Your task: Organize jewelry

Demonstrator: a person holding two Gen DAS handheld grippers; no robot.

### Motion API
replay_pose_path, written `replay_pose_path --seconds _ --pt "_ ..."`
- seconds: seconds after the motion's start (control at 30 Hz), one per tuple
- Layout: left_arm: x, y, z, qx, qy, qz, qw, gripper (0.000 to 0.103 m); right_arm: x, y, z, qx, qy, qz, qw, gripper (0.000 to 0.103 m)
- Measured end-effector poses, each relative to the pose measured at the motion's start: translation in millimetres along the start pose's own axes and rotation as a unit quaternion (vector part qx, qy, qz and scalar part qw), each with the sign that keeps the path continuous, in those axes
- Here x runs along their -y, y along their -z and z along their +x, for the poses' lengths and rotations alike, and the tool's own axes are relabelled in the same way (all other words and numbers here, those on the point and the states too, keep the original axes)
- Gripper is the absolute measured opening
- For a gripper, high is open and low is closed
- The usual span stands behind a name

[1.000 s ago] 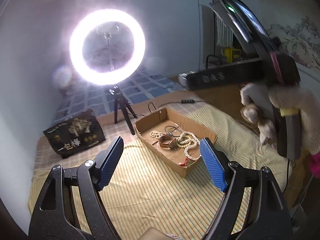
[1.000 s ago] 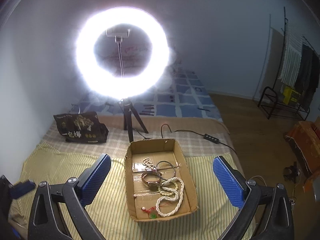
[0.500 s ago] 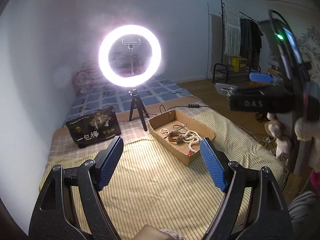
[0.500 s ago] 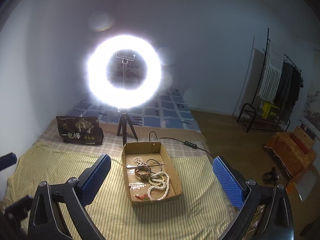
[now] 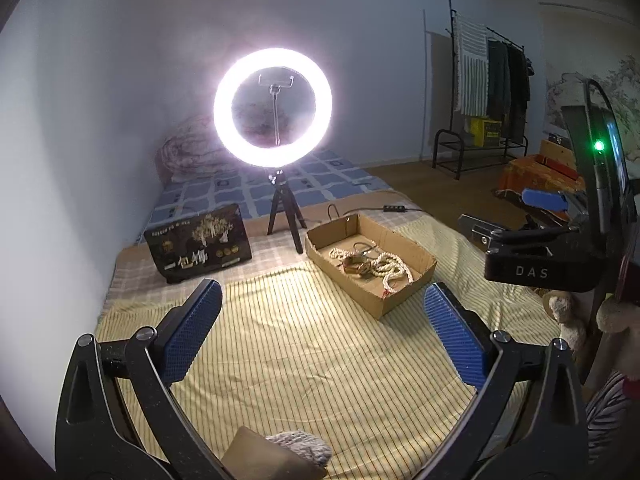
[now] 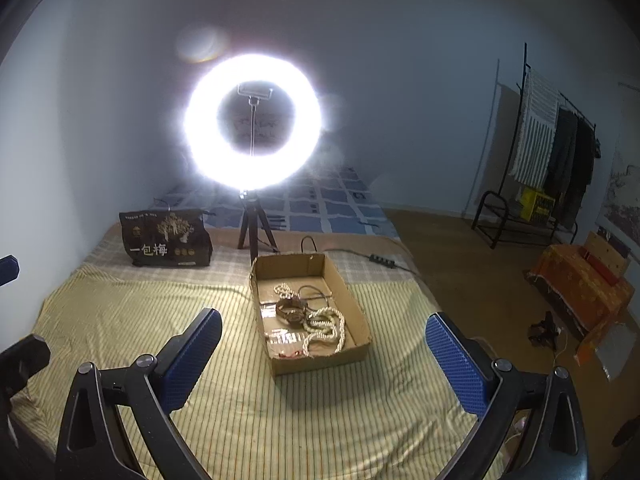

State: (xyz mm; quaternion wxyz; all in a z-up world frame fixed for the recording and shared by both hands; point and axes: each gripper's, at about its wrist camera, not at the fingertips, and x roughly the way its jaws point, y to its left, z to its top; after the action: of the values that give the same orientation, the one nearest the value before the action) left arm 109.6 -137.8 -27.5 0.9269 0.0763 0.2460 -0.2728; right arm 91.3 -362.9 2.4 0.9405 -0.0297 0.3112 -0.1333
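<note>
A shallow cardboard box [image 5: 340, 276] [image 6: 320, 362] lies on the yellow striped bedspread [image 5: 300, 360]. Inside it are a cream bead necklace [image 5: 390, 268] [image 6: 326, 328], a brown watch [image 5: 354, 266] [image 6: 294, 312], a thinner bead strand and a dark cord loop. My left gripper [image 5: 320, 292] hovers well short of the box, to its left; its jaws are opening and nothing is between them. My right gripper [image 6: 323, 320] hangs in front of the box, open and empty. In the left wrist view, the right gripper's body and a blue pad [image 5: 544, 200] show at the right edge.
A lit ring light on a small tripod [image 5: 276, 216] [image 6: 252, 232] stands behind the box, beside a black printed bag [image 5: 200, 248] [image 6: 166, 240]. A cable and power strip [image 6: 382, 260] run off the bed's right side. On the floor stand a clothes rack [image 6: 540, 184] and an orange-draped box [image 6: 580, 284].
Both grippers have drawn back from the box, which now looks smaller and farther away. The left gripper's jaws stand wider apart than before.
</note>
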Motion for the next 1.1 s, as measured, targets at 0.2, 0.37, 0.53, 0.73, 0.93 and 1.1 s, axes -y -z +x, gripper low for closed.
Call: replay_pose_path --seconds 0.2,0.37,0.53,0.73,0.93,1.1 --pt "1.0 10.5 12.5 -0.031 -0.013 0.006 0.9994 0.103 3.7 13.0 6.2 -0.009 -0.005 0.016 1.0 0.103" --pt "-0.9 14.4 17.5 -0.037 -0.016 0.007 0.9992 0.103 2.4 15.2 5.8 -0.001 0.003 0.008 1.0 0.103" --pt "-1.8 16.9 24.3 -0.047 -0.023 0.009 0.9986 0.103 -0.2 14.9 8.3 0.002 0.003 0.009 1.0 0.103" --pt "-2.3 17.1 24.7 -0.045 -0.024 0.007 0.9987 0.103 -1.9 14.9 11.6 -0.001 -0.002 0.008 1.0 0.103" --pt "-2.5 15.7 25.2 -0.047 -0.025 0.006 0.9986 0.103 -4.7 16.7 18.7 -0.011 -0.005 0.007 1.0 0.103" --pt "-2.3 16.0 26.3 -0.045 -0.025 0.007 0.9986 0.103 -3.3 18.5 20.3 -0.015 -0.005 0.011 1.0 0.103"
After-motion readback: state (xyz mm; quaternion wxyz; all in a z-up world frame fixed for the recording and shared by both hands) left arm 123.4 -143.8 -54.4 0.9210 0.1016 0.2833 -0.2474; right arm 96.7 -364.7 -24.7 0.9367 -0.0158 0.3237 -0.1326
